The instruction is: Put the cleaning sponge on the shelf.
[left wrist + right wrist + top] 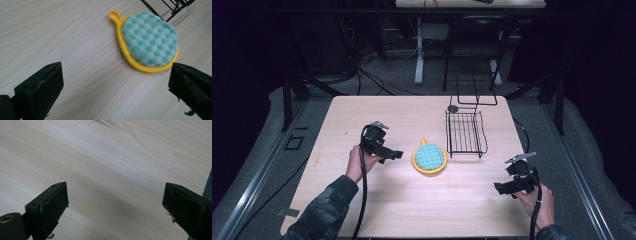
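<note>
- left gripper [398, 154]: you hold it low over the table [362, 107], just left of the pad, its black block jaws spread wide and holding nothing; this reads as the approach step.
- pot-holder pad [430, 157]: it lies flat at the middle of the table; round, soft, quilted in green and pale checks, with a yellow binding and a small yellow loop [115, 15] at the far edge. in the left gripper view it [149, 40] sits ahead, towards the right-hand jaw.
- next move, by judgement: swing towards the pad and pinch its thin yellow rim or loop; the cloth will flex.
- wire rack [466, 132]: black, open-grid, rigid, just beyond the pad on the right.
- right gripper [497, 188]: well apart near the right edge, jaws spread, over bare pale wood grain.
</note>
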